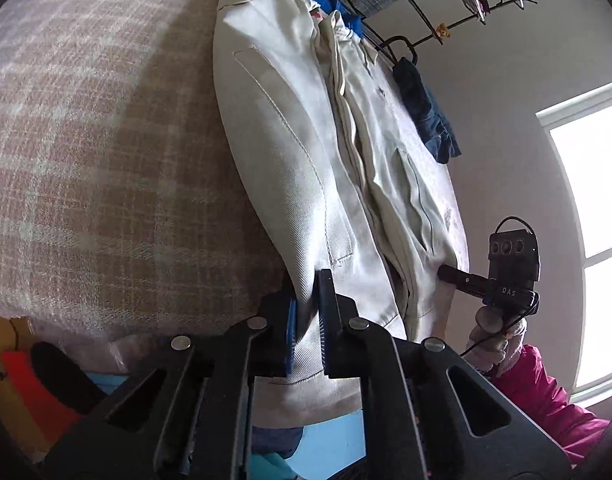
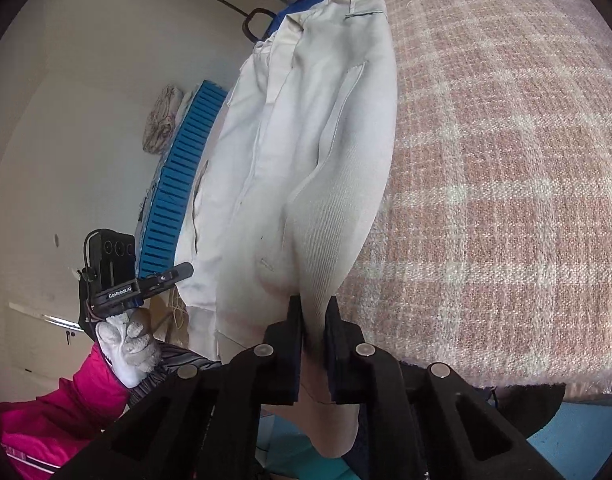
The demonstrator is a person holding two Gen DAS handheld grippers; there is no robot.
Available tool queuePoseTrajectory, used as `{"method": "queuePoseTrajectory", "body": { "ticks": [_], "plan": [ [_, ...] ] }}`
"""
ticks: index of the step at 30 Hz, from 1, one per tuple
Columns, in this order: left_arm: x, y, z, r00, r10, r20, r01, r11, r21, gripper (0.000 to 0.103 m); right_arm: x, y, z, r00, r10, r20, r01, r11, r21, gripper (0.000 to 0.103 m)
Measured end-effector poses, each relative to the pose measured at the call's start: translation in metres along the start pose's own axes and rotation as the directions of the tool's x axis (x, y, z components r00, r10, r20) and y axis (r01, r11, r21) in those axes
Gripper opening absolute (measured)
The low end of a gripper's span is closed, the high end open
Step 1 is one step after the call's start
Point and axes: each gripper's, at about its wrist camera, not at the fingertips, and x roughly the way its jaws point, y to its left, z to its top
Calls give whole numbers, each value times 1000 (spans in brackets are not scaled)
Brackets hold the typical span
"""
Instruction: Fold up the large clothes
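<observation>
A large off-white garment (image 1: 306, 152) with welt pockets lies stretched lengthwise on a pink plaid blanket (image 1: 97, 152). My left gripper (image 1: 309, 312) is shut on its near edge, cloth pinched between the blue-lined pads. In the right wrist view the same garment (image 2: 314, 160) runs away from me, and my right gripper (image 2: 314, 328) is shut on its near hem. Each view shows the other gripper off to the side: the right gripper (image 1: 446, 272) at the cloth's right edge, the left gripper (image 2: 185, 268) at its left edge, both held by white-gloved hands.
The plaid blanket (image 2: 506, 180) covers the bed. A blue slatted crate (image 2: 185, 168) leans by the wall. A wire rack (image 1: 466, 12) with hanging clothes and a blue cloth (image 1: 426, 112) stands behind. A bright window (image 1: 598, 220) lies to the right. A pink sleeve (image 1: 554, 400) is close by.
</observation>
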Motion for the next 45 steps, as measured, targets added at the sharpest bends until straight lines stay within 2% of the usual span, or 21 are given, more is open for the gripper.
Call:
{"method": "queuePoseTrajectory", "body": {
  "ticks": [8,13,16,19,25,28,31,32,33,34,35,36,37,38,39,40,42,45],
  "plan": [
    [-19,-13,35,998,-40,41,40,999,-1,1,-24,31,36,989,89,116,-92,995,23,5],
    [-23,-18,67,995,-53,84,54,999,-9,1,-22,44,73,985,77,157,-83,996,33,5],
    [-13,-19,91,993,-51,102,55,998,-33,1,-20,40,99,980,71,185,-83,995,60,5],
    [-5,-3,113,992,-54,116,64,994,-86,1,-10,32,123,978,44,205,-65,993,94,4],
    [29,20,150,993,-7,116,23,991,-133,1,18,-7,156,980,21,199,-60,980,192,4],
    [43,31,163,994,-12,109,31,985,-168,2,28,-25,164,983,-25,181,-14,977,214,4],
    [56,38,171,995,-3,103,24,980,-199,1,40,-46,170,986,19,165,-64,960,272,6],
    [58,38,173,995,-1,103,22,979,-200,2,43,-51,171,986,29,163,-76,956,285,10],
    [60,38,174,995,1,98,19,980,-199,3,44,-56,172,987,35,159,-82,950,302,12],
    [60,39,176,996,5,90,13,980,-201,9,44,-59,174,986,51,160,-100,943,317,16],
    [59,40,178,996,-1,85,19,978,-208,19,41,-61,175,982,79,172,-131,938,320,28],
    [56,41,180,995,-23,97,44,975,-218,24,34,-61,174,978,87,192,-146,937,317,33],
    [50,42,181,991,-34,127,62,971,-231,38,28,-60,176,974,89,208,-152,940,306,34],
    [43,44,183,987,-29,157,67,968,-241,53,21,-59,178,970,96,223,-161,943,293,42],
    [35,45,185,983,-24,182,70,966,-247,55,13,-59,178,965,103,243,-172,943,284,51],
    [27,47,187,979,-28,201,79,966,-248,56,4,-58,177,959,99,265,-173,946,275,52],
    [12,49,188,975,-6,220,58,972,-227,56,-16,-54,169,957,62,282,-134,961,242,52],
    [-7,59,169,974,90,208,-51,981,-185,56,-35,-51,156,967,-26,255,-21,984,178,48]
  ]
}}
